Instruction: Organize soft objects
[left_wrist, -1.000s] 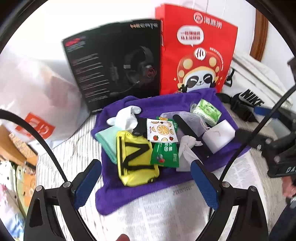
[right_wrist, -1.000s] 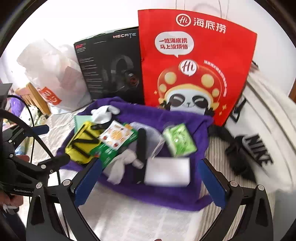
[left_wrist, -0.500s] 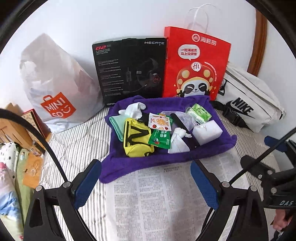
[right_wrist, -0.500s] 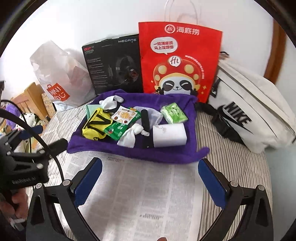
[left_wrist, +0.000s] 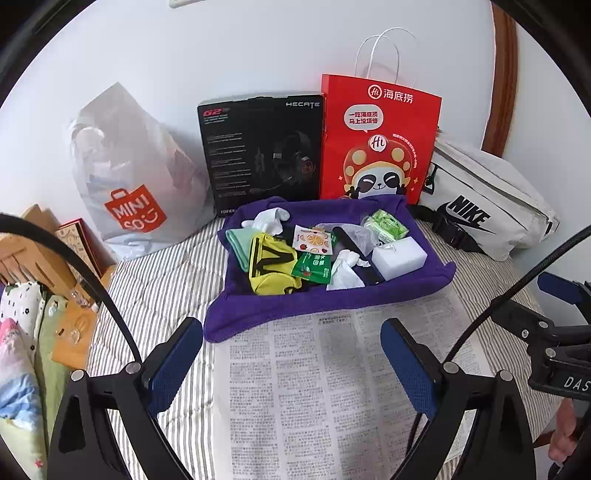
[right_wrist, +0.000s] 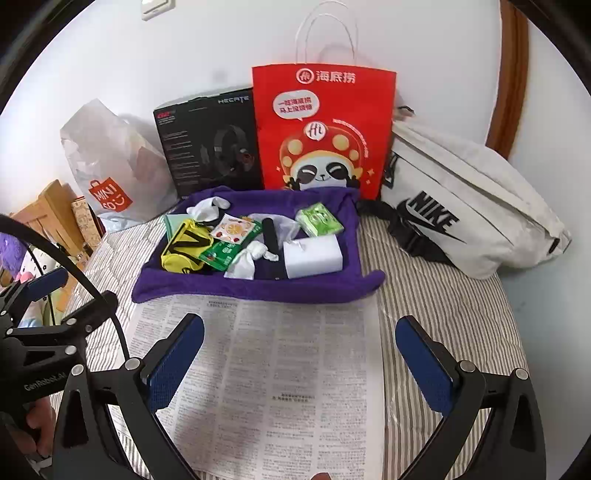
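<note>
My left gripper (left_wrist: 291, 363) and right gripper (right_wrist: 299, 360) are wide open, holding nothing, over newspaper (right_wrist: 258, 369). Purple towel (right_wrist: 258, 286) piled with soft things lies ahead; bags (right_wrist: 321, 129) stand behind.

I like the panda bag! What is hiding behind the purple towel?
Behind the rumpled purple towel stand a black headset box and the red panda paper bag. The towel's raised back edge covers their bottoms, so what lies right behind it cannot be seen.
</note>
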